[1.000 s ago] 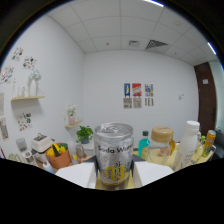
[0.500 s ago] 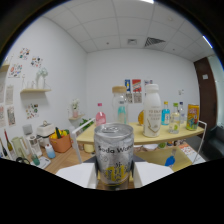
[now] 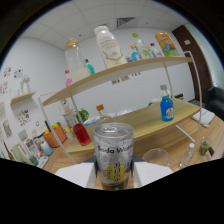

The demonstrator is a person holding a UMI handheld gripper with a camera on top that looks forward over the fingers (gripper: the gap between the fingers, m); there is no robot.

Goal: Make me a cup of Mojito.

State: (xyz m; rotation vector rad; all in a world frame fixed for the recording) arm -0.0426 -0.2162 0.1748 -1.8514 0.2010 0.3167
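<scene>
Soda water can clamped in the gripper, raised above the bench.

Gripper view: both jaws press the silver can's sides, holding it upright. Just beyond it stands an empty clear glass; farther back, a blue bottle on the bench, a red-filled flask, and a shelf lined with bottles.

A single wide-angle camera rides on the gripper and looks forward along its two fingers. It sits very close to the soda water can they clamp, low above the wooden table, and is tilted, so the upper shelf and ceiling slant.
</scene>
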